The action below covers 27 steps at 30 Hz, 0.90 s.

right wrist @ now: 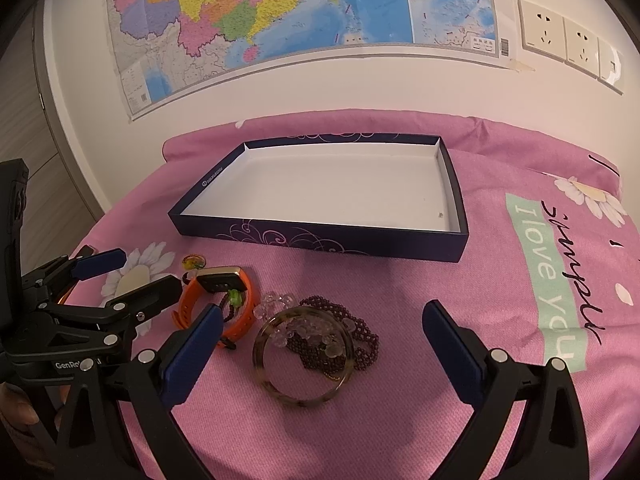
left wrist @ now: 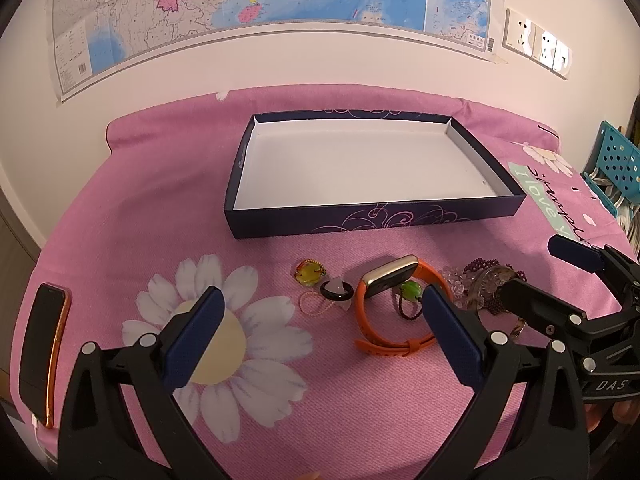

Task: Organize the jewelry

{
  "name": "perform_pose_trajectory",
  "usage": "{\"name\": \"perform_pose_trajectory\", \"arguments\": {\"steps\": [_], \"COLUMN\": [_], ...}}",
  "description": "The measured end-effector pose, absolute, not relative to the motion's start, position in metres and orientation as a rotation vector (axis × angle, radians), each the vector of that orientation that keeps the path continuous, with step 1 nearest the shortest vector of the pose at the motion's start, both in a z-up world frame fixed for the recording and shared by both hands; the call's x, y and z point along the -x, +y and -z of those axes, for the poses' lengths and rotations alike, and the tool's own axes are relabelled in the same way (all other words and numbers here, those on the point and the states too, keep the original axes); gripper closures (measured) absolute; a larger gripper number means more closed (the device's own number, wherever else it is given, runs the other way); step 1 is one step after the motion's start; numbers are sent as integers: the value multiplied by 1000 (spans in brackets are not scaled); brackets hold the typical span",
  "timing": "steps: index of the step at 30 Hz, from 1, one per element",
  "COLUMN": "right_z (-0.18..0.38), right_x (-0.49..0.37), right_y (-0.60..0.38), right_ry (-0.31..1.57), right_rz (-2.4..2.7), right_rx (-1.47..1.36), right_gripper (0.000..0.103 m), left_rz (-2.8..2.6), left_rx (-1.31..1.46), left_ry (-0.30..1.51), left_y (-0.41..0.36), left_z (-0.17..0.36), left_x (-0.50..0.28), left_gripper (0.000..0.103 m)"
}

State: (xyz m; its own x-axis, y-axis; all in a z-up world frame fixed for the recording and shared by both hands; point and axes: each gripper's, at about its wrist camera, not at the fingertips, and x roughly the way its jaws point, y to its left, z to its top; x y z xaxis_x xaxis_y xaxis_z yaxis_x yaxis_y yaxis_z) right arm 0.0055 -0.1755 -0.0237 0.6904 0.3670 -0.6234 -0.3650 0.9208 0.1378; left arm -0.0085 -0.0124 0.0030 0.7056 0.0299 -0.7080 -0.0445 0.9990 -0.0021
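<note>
Right now both grippers hover low over the pink bedspread (left wrist: 120,216), each with its jaws spread wide and nothing between them. The left gripper (left wrist: 324,336) sits over the front-left part of the spread, near a printed daisy (left wrist: 224,344); the right gripper (right wrist: 322,344) sits beside it, over the front middle.

A shallow dark-blue box (left wrist: 376,220) with a white floor lies toward the back edge of the spread, near the wall, with nothing in it. The jewelry lies in a loose row in front of the box's near wall. From left: a yellow glass pendant (left wrist: 309,273), a black ring with a pale stone (left wrist: 337,291), an orange-strapped watch (left wrist: 390,280) standing on its band with a green bead charm (left wrist: 410,291) inside the loop. Just beside it are clear beads (right wrist: 276,302), a dark red bead string (right wrist: 344,320) and a brown mottled bangle (right wrist: 304,360) lying flat over part of both.

A phone (left wrist: 40,348) lies at the spread's left edge.
</note>
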Motion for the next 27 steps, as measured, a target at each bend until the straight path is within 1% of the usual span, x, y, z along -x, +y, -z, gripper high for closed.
{"name": "perform_pose_trajectory", "arguments": {"steps": [18, 20, 22, 23, 25, 26, 27], "right_z": [31, 32, 34, 35, 38, 40, 41], "right_x": [-10, -10, -11, -12, -13, -13, -13], "right_y": [-195, -197, -199, -201, -202, -203, -204], "right_ry": [747, 757, 773, 784, 798, 806, 813], "right_rz": [-420, -440, -457, -462, -467, -475, -486], "right_rx": [-40, -42, -51, -53, -58, -67, -77], "right_gripper": [8, 12, 23, 26, 38, 41, 47], "left_rz": [-4, 4, 19, 30, 44, 55, 66], "left_rx": [25, 30, 26, 23, 14, 9, 5], "left_ry": [811, 819, 829, 832, 839, 843, 847], "left_y": [-15, -15, -16, -17, -20, -22, -23], "left_z": [3, 5, 8, 9, 11, 12, 13], "left_x": [5, 4, 4, 3, 3, 3, 2], "left_gripper": [6, 6, 6, 6, 6, 6, 6]}}
